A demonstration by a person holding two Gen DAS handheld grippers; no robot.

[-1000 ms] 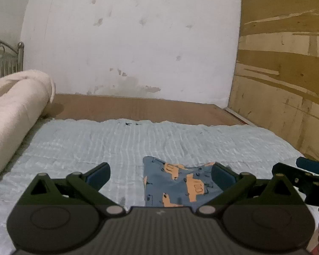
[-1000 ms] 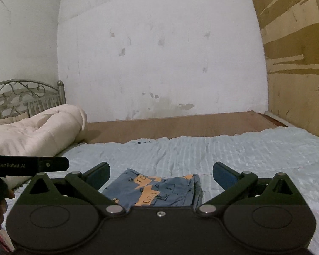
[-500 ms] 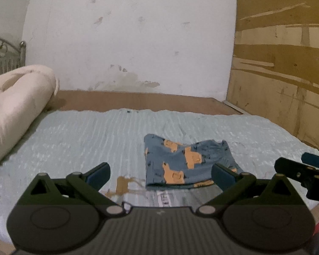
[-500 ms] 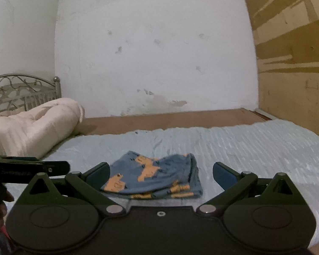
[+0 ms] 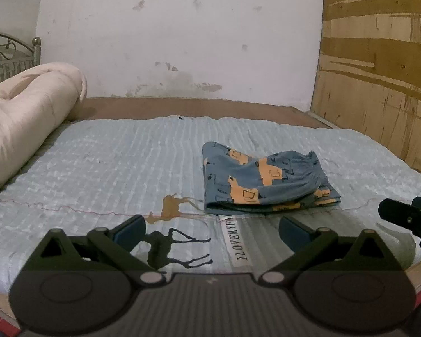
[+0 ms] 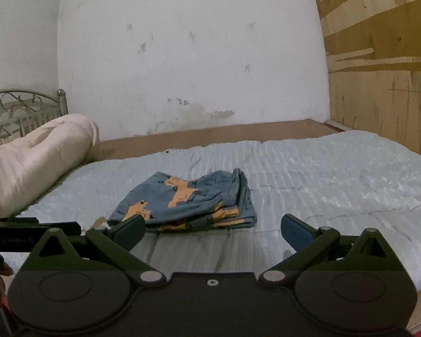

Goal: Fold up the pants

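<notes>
You are over a bed covered with a pale blue ribbed quilt, its near strip printed with dark and tan deer shapes and a white label, and a brown wooden frame runs along its far side under a stained white wall. A plywood panel closes the room off to the right of both tongs, and a rolled cream duvet lies far to the left, with a metal headboard behind it. Your left gripper is spread wide apart and holds nothing; the folded blue pants with orange patches lie just ahead of it and slightly right, flat on the quilt. Your right gripper is likewise wide apart and empty, with the pants just ahead and a little left, the folded edges facing you. Bare quilt stretches well to the left of the left tongs and to the right of the right tongs. The bed's near edge sits beneath both tongs.
</notes>
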